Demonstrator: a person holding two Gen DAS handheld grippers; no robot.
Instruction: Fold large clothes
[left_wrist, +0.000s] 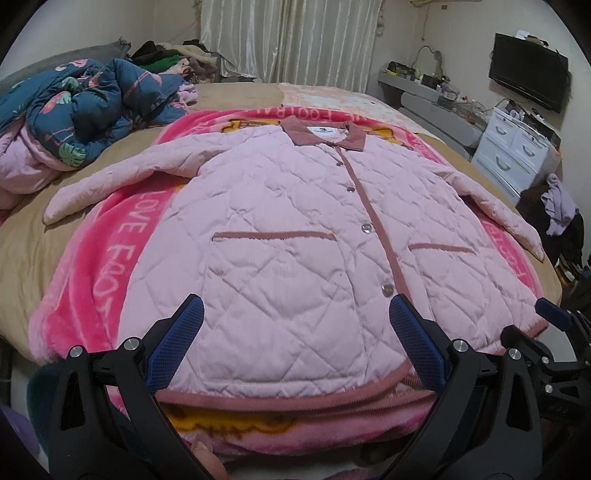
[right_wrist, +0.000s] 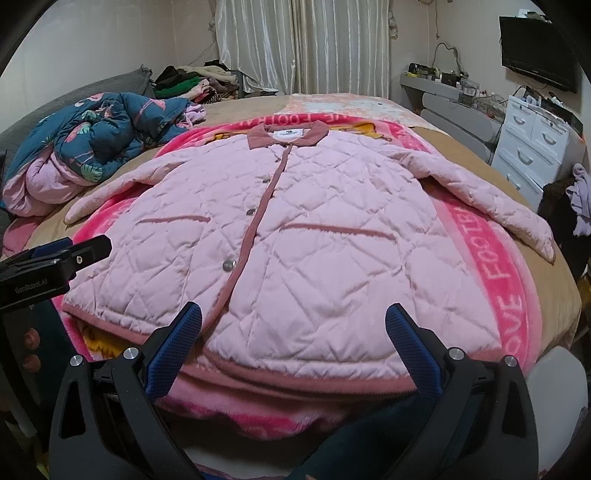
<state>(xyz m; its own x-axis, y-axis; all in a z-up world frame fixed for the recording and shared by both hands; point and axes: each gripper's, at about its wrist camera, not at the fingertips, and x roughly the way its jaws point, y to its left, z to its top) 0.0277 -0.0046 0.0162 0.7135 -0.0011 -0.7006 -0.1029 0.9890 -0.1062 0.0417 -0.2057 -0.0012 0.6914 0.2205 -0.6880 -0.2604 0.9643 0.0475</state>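
A pink quilted jacket (left_wrist: 280, 229) lies flat, front up and buttoned, on a pink blanket (left_wrist: 107, 258) on the bed, collar far, hem near, both sleeves spread out. It also shows in the right wrist view (right_wrist: 325, 251). My left gripper (left_wrist: 295, 321) is open and empty, just above the hem left of the button placket. My right gripper (right_wrist: 293, 325) is open and empty above the hem right of the placket; its fingertip (left_wrist: 550, 314) shows at the right of the left wrist view. The left gripper's fingers (right_wrist: 74, 251) show at the left of the right wrist view.
A crumpled blue floral duvet (left_wrist: 85, 107) lies at the bed's far left, with a pile of clothes (left_wrist: 166, 59) behind it. A white drawer unit (left_wrist: 513, 147), a grey shelf and a wall TV (left_wrist: 528, 70) stand at the right. Clothes hang at the right edge (left_wrist: 557, 206).
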